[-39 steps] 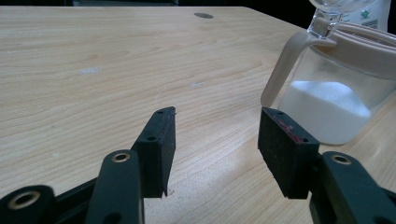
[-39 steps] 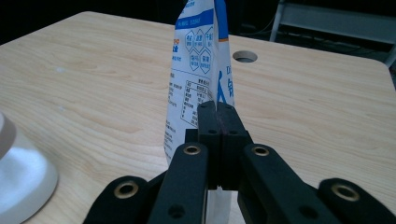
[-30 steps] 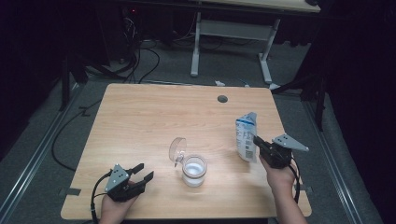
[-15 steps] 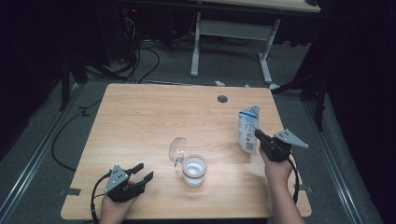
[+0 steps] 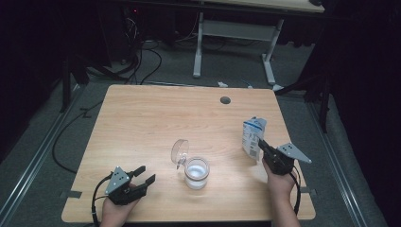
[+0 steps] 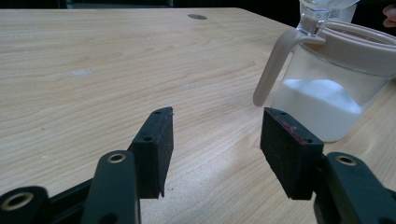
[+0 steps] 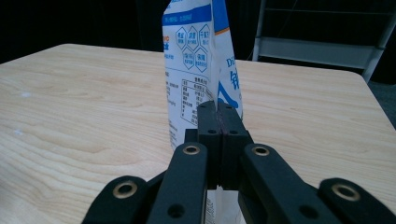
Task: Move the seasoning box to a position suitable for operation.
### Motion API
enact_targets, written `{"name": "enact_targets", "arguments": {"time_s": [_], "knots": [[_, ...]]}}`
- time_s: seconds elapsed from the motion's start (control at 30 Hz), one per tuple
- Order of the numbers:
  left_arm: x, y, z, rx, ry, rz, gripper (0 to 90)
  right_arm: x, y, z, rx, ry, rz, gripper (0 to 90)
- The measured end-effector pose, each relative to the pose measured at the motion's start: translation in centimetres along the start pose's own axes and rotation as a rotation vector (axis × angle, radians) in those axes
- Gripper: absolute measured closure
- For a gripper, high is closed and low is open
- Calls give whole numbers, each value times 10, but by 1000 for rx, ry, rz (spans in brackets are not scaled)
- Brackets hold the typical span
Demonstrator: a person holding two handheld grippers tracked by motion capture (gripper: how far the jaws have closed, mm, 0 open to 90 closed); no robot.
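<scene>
Right gripper (image 5: pixel 261 146) is clamped tight on the edge of the bag (image 5: pixel 252 135), a white and blue printed pouch standing upright near the right side of the tabletop (image 5: pixel 142 123). In the right gripper view the jaws are pressed together on a thin fold of the bag (image 7: pixel 201 70), no gap between them. Over on the left, the left gripper (image 5: pixel 144 175) sits low at the near edge, jaws spread wide, holding nothing. The jar (image 5: pixel 196 171) stands between the two hands, part full of white powder, lid (image 5: pixel 179 151) flipped up. In the left gripper view the jar (image 6: pixel 336 88) is just beyond the open jaws, off to one side, its handle (image 6: pixel 275 65) facing them.
</scene>
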State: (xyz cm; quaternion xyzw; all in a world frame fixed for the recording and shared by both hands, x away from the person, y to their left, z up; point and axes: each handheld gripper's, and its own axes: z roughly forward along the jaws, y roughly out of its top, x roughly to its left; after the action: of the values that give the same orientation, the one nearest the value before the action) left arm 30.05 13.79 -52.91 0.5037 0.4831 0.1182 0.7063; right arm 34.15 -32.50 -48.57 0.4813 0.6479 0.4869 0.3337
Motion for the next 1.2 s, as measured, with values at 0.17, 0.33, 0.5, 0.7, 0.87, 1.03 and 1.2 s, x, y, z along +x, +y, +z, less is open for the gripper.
{"name": "enact_targets", "arguments": {"time_s": [0.17, 0.33, 0.5, 0.7, 0.87, 1.03, 1.2], "knots": [[0, 0, 0, 1, -1, 5, 449, 2, -3, -3, 3, 5, 8, 895], [-1, -1, -1, 5, -6, 5, 448, 2, -5, -5, 7, -1, 4, 889], [-1, -1, -1, 6, -11, 4, 448, 1, -7, -7, 16, -12, 0, 885], [-1, -1, -1, 8, -12, 5, 448, 2, -10, -7, 29, -15, -12, 868], [-1, -1, -1, 9, -13, 5, 448, 3, -10, -6, 34, -20, -17, 839], [-2, -1, -1, 9, -13, 5, 448, 3, -10, -5, 34, -17, -13, 813], [-2, -1, -1, 10, -13, 5, 448, 4, -10, -4, 34, -24, -15, 770]]}}
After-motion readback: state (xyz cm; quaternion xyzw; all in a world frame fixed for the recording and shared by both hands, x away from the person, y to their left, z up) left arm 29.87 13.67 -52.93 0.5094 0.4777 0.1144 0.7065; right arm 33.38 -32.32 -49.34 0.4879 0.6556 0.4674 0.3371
